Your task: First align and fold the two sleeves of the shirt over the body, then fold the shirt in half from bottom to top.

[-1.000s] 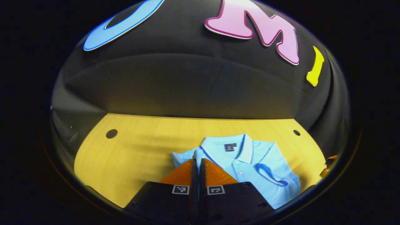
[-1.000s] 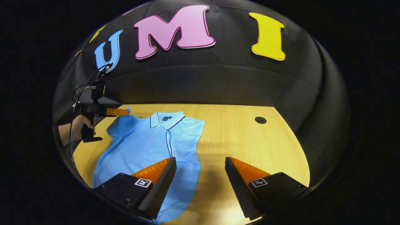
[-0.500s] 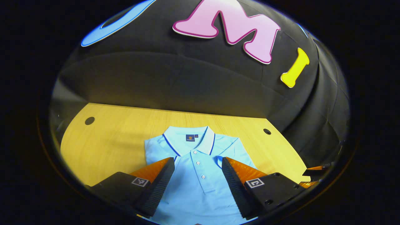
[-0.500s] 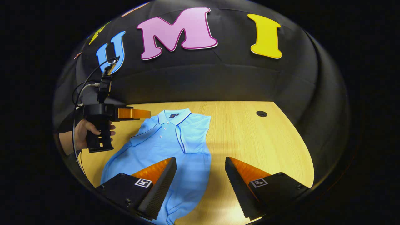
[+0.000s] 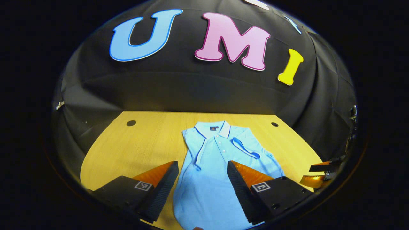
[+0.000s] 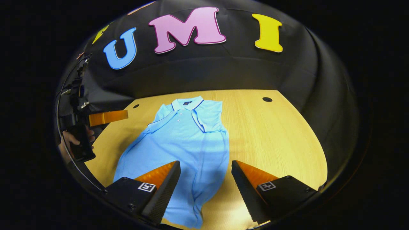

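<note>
Right gripper view adds a hand (image 6: 68, 142) beside the shirt (image 6: 185, 140).

Shirt (image 6: 188, 143) on wooden table (image 6: 271, 134)

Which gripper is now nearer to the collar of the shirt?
Probably left. The left gripper hovers beside the collar; the right gripper hangs over the shirt's lower part.

Pale wooden desk (image 5: 140, 143) with two round holes (image 5: 131, 123) near the far corners, backed closely by a black cloth wall (image 5: 191, 89). Lit brightly from above.
</note>
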A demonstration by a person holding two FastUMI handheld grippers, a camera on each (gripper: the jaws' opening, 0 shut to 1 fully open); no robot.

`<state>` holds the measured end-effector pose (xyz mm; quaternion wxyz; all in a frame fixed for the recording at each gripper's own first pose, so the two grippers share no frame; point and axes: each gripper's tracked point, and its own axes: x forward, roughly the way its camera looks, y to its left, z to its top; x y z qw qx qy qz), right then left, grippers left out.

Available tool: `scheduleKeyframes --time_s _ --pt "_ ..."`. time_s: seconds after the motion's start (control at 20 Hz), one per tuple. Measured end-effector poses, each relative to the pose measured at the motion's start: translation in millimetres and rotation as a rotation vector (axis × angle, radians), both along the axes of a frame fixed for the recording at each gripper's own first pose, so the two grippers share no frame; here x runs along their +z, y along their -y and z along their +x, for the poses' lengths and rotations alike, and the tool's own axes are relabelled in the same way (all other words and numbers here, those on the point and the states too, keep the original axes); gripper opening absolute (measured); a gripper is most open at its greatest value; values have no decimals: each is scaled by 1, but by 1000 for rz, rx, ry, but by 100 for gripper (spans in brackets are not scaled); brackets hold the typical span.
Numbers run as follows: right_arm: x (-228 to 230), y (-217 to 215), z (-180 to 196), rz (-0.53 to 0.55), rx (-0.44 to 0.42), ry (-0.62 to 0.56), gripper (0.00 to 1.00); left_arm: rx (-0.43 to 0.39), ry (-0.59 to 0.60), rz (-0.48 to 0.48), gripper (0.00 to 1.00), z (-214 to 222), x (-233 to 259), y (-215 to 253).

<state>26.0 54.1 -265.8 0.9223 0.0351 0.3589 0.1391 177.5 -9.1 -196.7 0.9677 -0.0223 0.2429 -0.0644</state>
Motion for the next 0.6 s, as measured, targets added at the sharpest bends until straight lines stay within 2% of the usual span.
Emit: scheduleKeyframes --time_s 0.3,0.6 --pt "-23 -12 -57 -5 -27 -80 99 -38 -65 80 97 -97 -36 1" --pt "-66 -19 -107 -47 -23 -175 100 -1 -203 54 98 -167 -99 -3"
